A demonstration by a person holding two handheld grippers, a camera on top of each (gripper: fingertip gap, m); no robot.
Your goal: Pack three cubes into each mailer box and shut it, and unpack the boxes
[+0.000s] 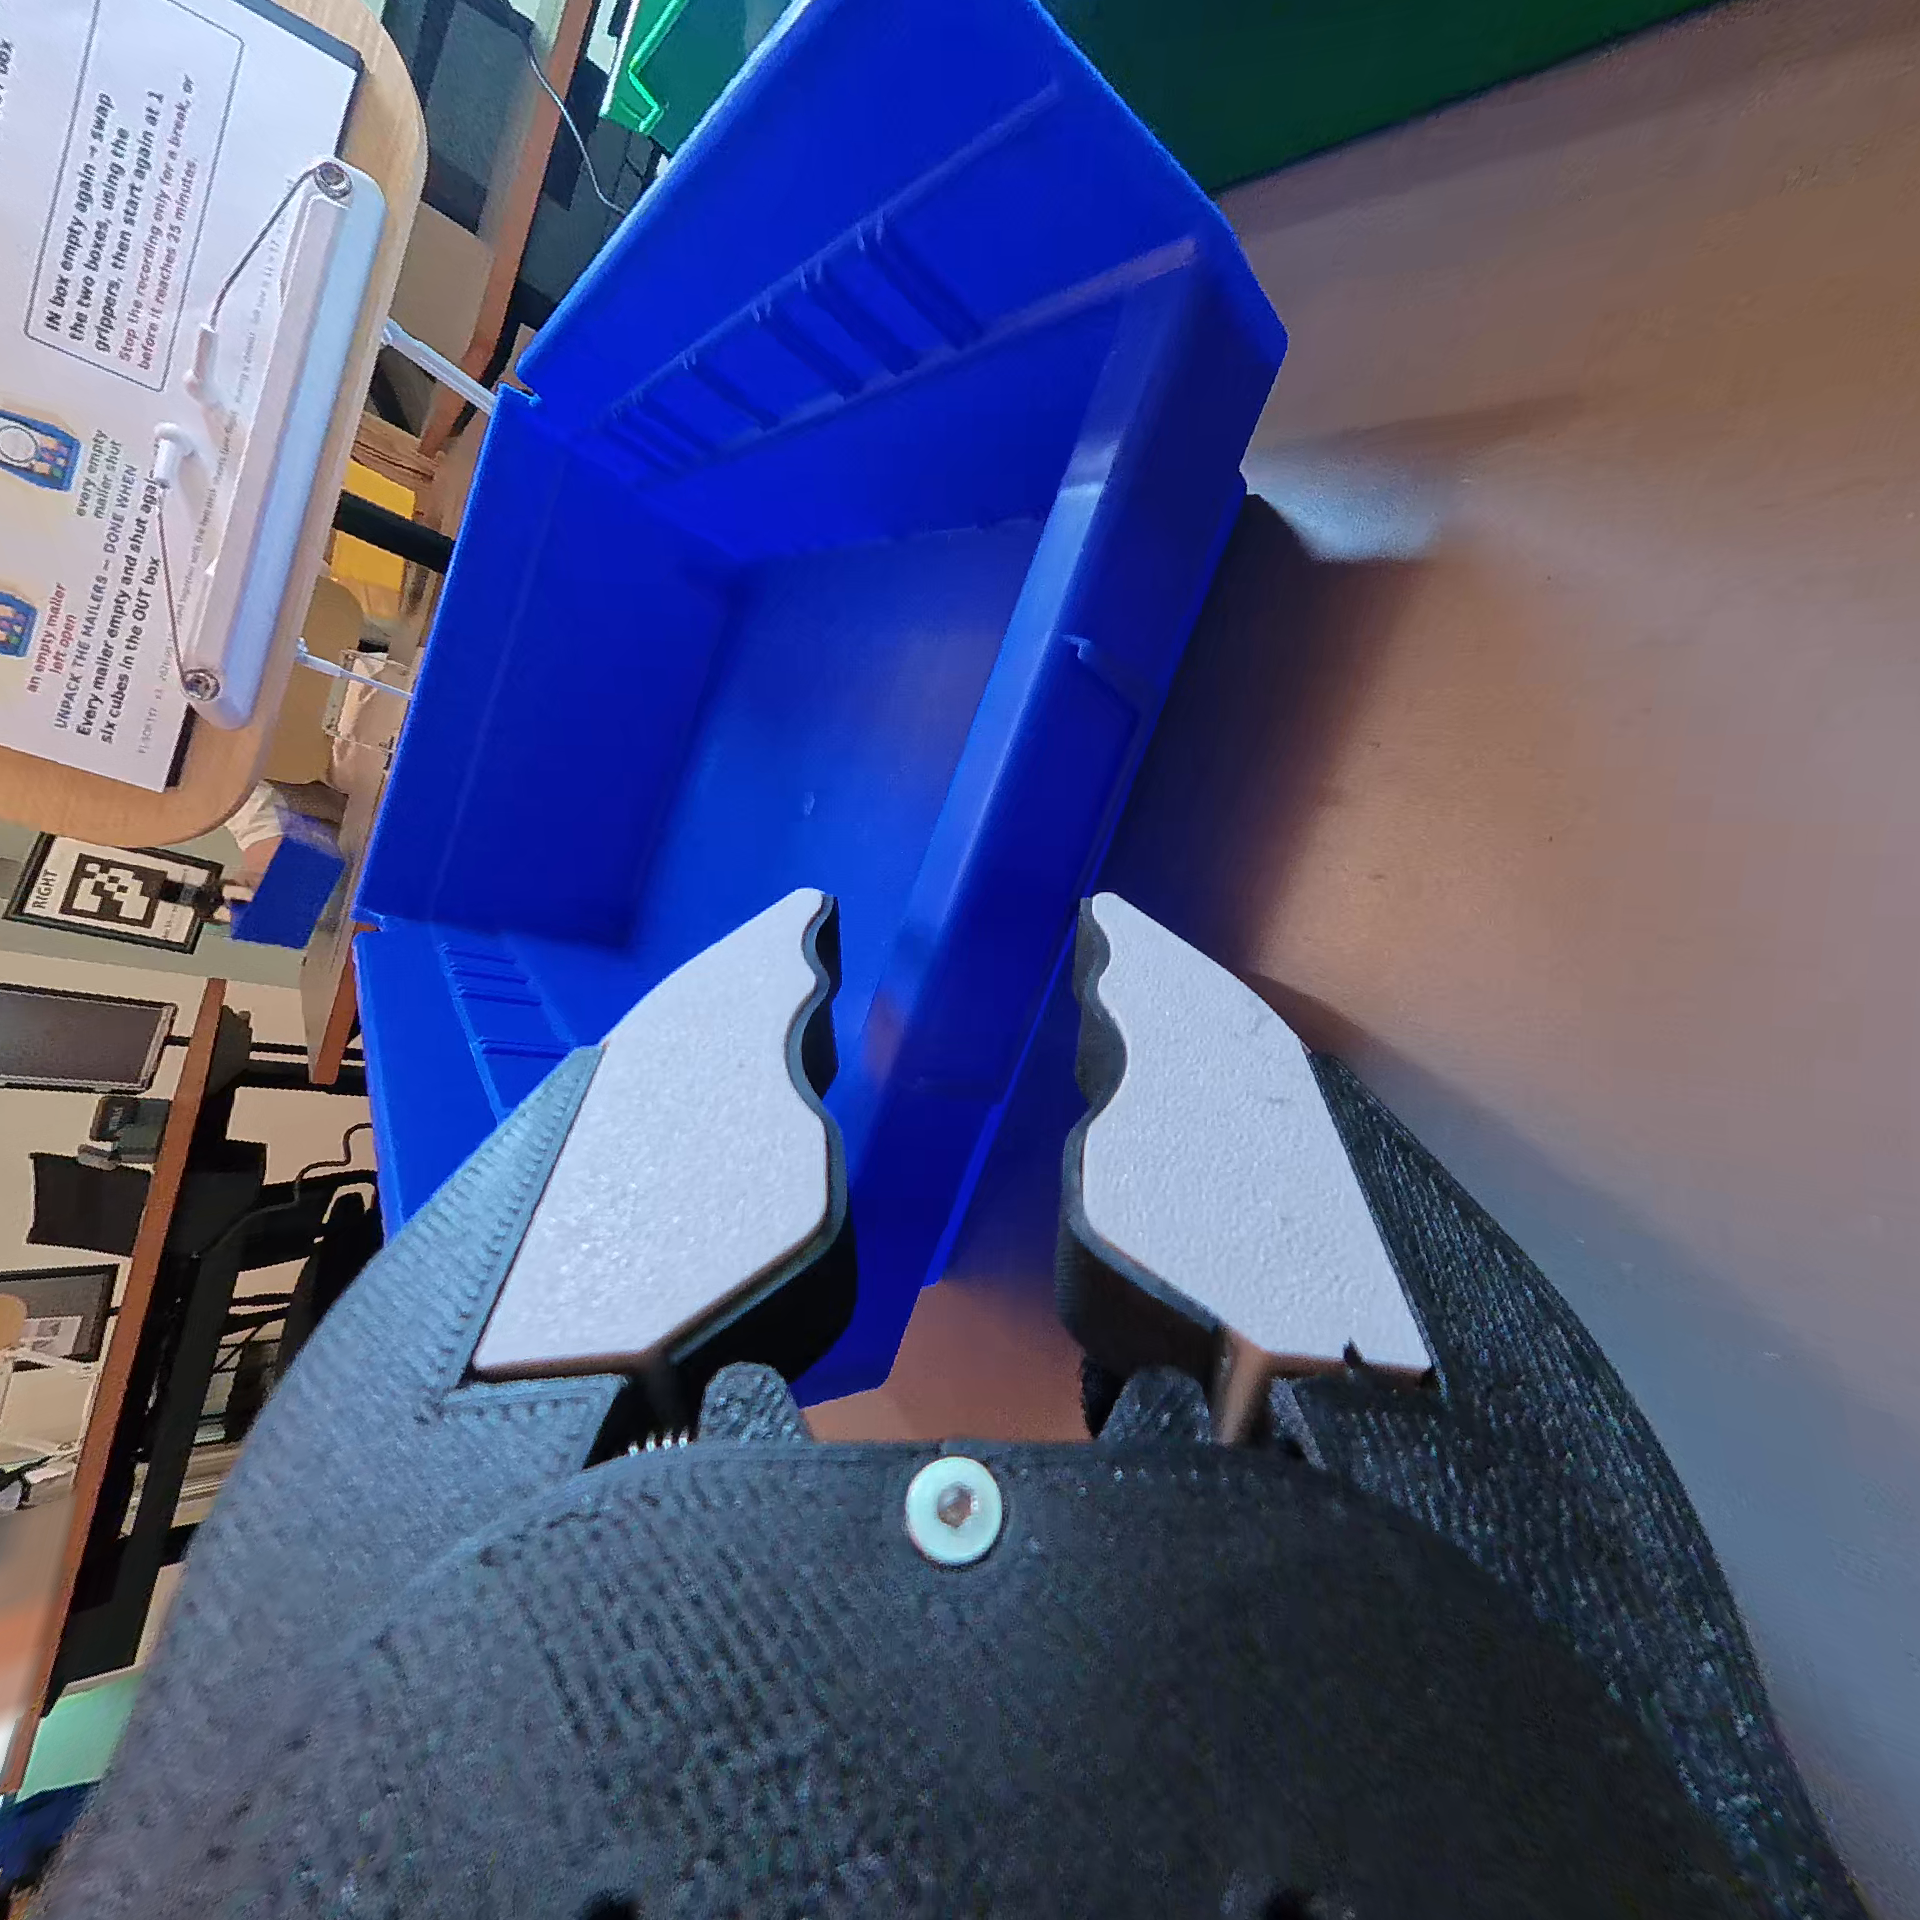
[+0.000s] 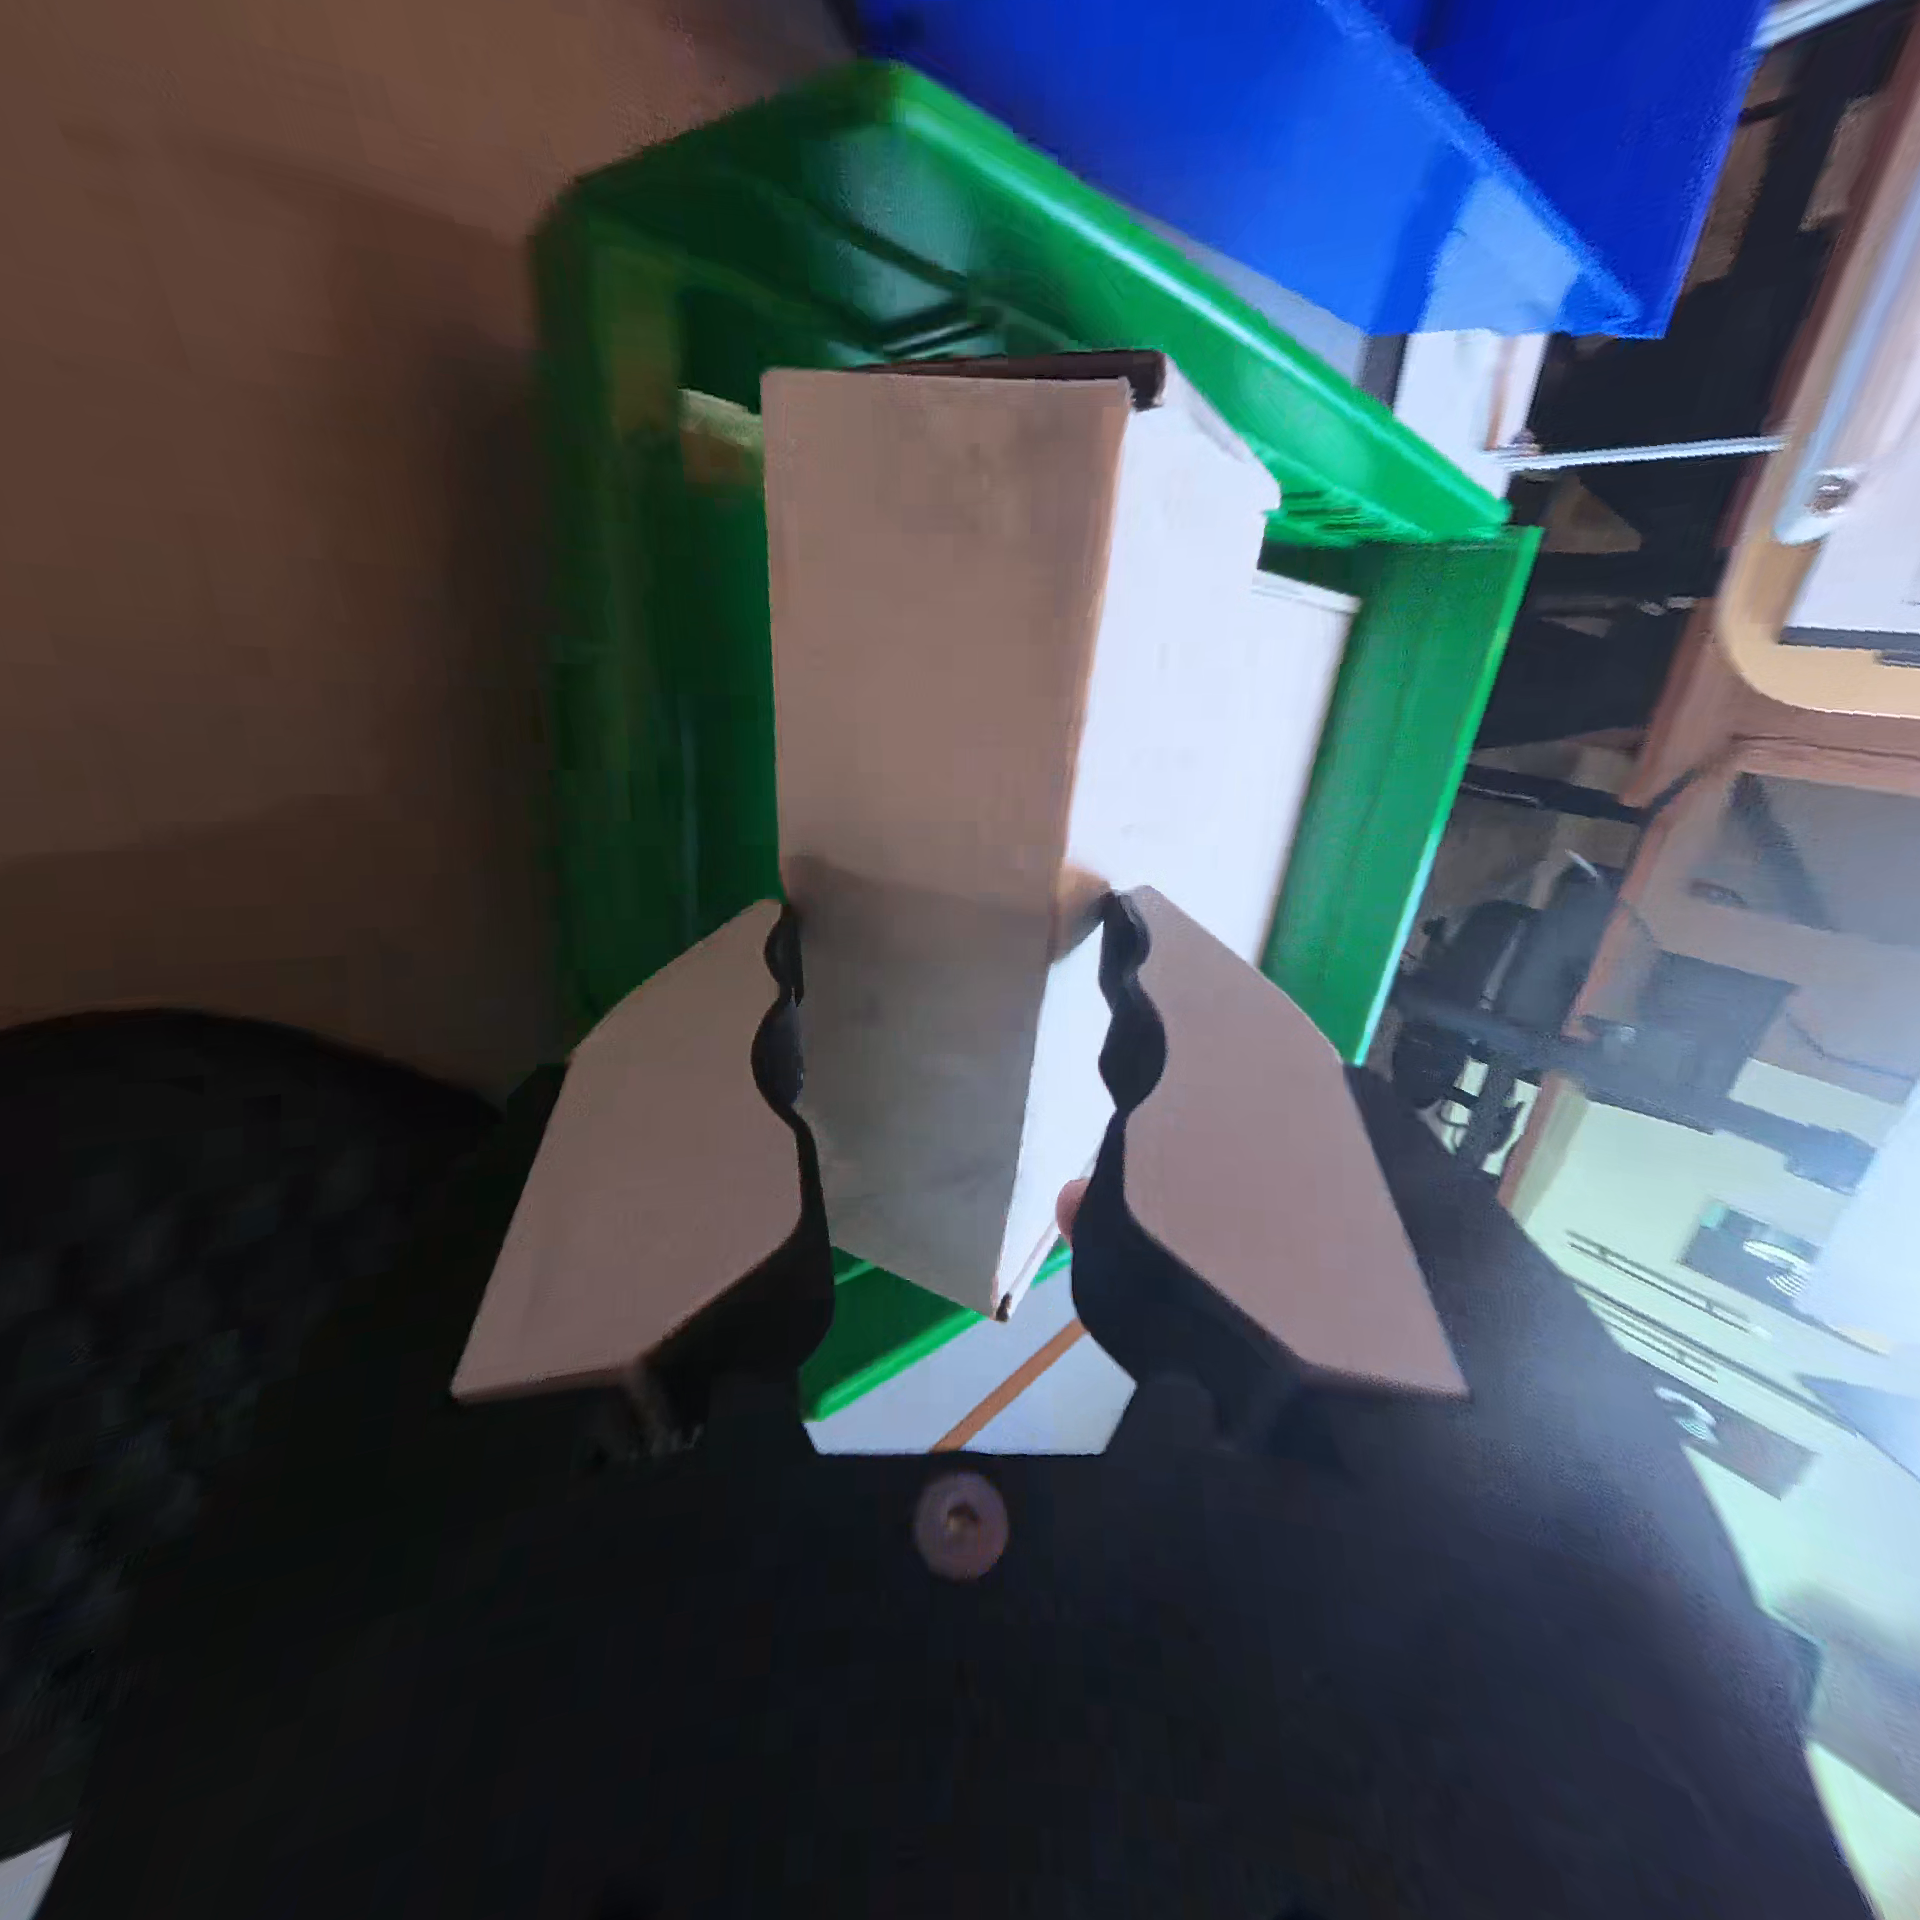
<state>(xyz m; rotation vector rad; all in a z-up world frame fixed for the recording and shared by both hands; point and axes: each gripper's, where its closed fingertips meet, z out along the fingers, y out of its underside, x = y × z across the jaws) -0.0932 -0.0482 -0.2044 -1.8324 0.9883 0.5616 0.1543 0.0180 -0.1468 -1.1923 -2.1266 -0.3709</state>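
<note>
My right gripper [image 2: 951, 920] is shut on a closed white mailer box [image 2: 935, 665], holding it by one end above a green bin [image 2: 1392, 748]. The view is blurred. More white mailer surface [image 2: 1205, 665] lies inside the green bin under the held box. My left gripper [image 1: 956, 925] is open and empty, its fingers straddling the near rim of a blue bin [image 1: 810, 644], which is empty inside. No cubes are in view.
The bins stand on a brown table [image 1: 1558, 727]. A wooden board with a printed instruction sheet [image 1: 135, 343] stands left of the blue bin. The blue bin also shows in the right wrist view [image 2: 1299, 156] beyond the green one. Room clutter lies past the table edge. The gap from one gripper's tips to the other's is roughly 25 centimetres.
</note>
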